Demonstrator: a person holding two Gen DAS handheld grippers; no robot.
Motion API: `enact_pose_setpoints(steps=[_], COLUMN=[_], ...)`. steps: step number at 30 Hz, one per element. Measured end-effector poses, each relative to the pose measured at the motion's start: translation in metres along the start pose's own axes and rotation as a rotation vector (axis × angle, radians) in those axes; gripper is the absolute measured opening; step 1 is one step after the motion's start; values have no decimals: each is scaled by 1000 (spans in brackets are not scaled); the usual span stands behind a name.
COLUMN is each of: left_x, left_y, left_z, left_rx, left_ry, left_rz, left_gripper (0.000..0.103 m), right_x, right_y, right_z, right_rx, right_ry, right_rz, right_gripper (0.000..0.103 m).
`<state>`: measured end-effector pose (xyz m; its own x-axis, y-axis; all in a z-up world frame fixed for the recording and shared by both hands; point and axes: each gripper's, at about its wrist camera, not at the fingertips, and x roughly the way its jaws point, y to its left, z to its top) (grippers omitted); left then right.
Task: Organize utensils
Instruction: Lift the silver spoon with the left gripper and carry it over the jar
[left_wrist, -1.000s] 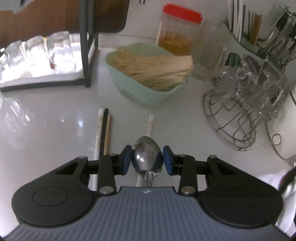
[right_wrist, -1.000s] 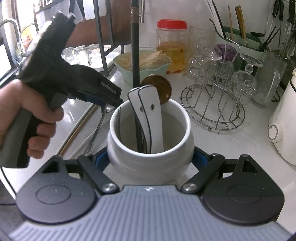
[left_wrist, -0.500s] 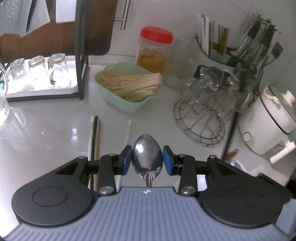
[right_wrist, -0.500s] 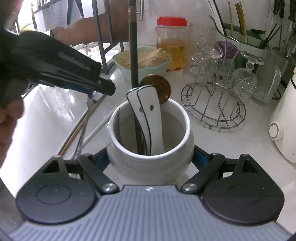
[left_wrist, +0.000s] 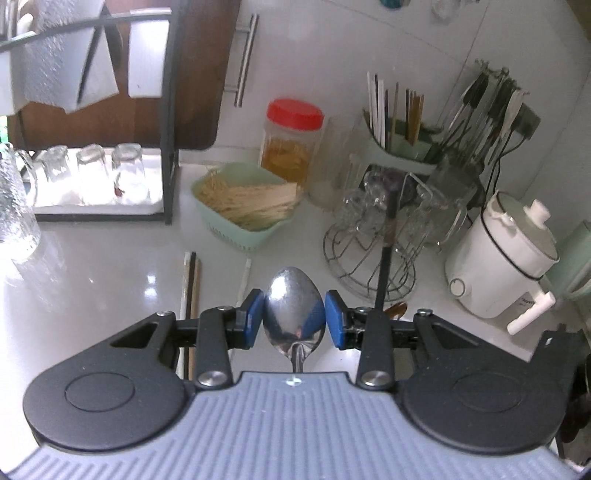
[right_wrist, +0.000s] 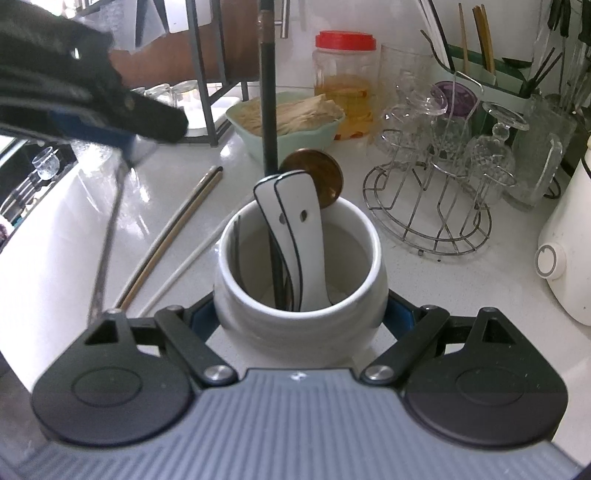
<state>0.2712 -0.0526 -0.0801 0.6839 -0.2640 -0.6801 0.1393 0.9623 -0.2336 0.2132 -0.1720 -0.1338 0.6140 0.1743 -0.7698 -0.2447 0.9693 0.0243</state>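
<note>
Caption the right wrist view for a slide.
Right gripper clamps a white utensil crock on the counter, white spoons inside.

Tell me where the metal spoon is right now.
The metal spoon is clamped by its bowl in the left hand-held gripper, above the counter, left of the white crock.

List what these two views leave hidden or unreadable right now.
- Metal spoon handle: left wrist view, hidden under the left tool body.
- Left tool's grip in the right wrist view: motion blur smears it.
- White crock bottom and the lower ends of the utensils inside: hidden by its wall.
- Right tool pads: covered by the crock's sides.
- Rice cooker: cut off by the right edge.
</note>
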Motion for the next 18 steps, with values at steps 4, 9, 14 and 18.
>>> enact_pose_setpoints(steps=[4,9,14,18], left_x=[-17,-34,-39,-36], left_y=[3,-10,-31,-51], left_z=[12,33,50,61], left_rx=[-44,2,38,96], left_ry=[-20,-96,-134,-158], left_rz=[-33,-64,-151,-200], left_gripper=[42,42,42,42], right_x=[-1,-2,-3,-3], right_y=[3,7,6,6], right_z=[-1,-3,-3,-3], right_rx=[3,-4,-12,-19], right_ry=[12,6,5,8], right_rz=[5,8,17,23], right_gripper=[91,91,91,91])
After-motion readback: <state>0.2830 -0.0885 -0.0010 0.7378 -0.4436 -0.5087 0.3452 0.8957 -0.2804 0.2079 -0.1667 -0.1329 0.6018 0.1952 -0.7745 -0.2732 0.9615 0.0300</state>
